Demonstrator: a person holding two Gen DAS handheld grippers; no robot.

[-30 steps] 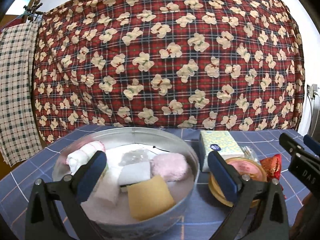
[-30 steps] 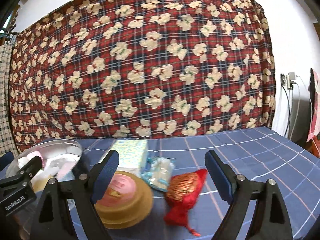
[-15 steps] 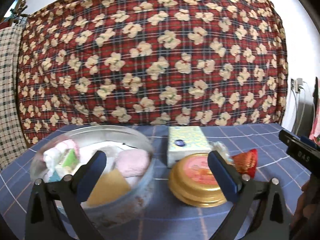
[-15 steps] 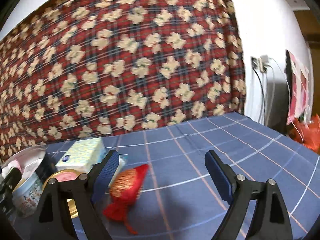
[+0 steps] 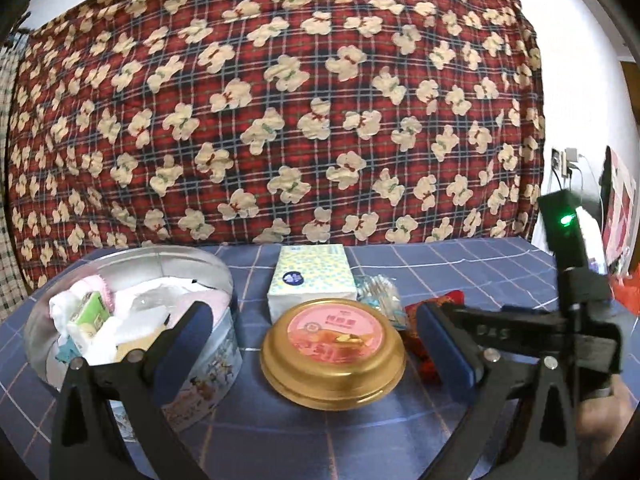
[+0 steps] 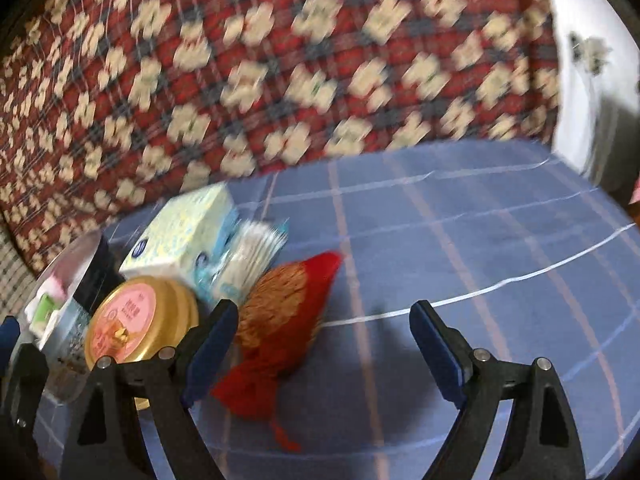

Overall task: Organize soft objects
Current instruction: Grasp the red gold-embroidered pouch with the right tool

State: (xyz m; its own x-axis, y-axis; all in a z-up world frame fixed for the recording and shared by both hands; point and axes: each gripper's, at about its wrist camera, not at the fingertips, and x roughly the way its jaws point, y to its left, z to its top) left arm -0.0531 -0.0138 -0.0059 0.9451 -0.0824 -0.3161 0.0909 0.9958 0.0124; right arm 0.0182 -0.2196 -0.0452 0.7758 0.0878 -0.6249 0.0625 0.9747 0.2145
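Note:
A round metal tin [image 5: 208, 364] at the left holds several soft things: white cloths [image 5: 132, 320], a pink towel and a green packet. To its right lie a gold-rimmed lid with a pink label [image 5: 332, 356], a tissue pack [image 5: 312, 280], a bag of cotton swabs [image 5: 378, 292] and a red pouch [image 5: 414, 314]. My left gripper [image 5: 312, 316] is open and holds nothing, its fingers framing the lid. My right gripper [image 6: 324, 312] is open and tilted down. The red pouch [image 6: 284, 320] lies just inside its left finger, untouched. The tissue pack [image 6: 184, 236] and lid [image 6: 132, 320] lie further left.
A blue checked cloth [image 6: 480, 240] covers the table, bare to the right of the pouch. A red plaid quilt with bear prints [image 5: 280, 120] hangs behind. A wall socket with cables [image 5: 568, 160] is at the far right. The right view is motion-blurred.
The left view has swung right, so the tin moved to the left and the lid now sits between the fingers. The right gripper tipped down and closer to the red pouch.

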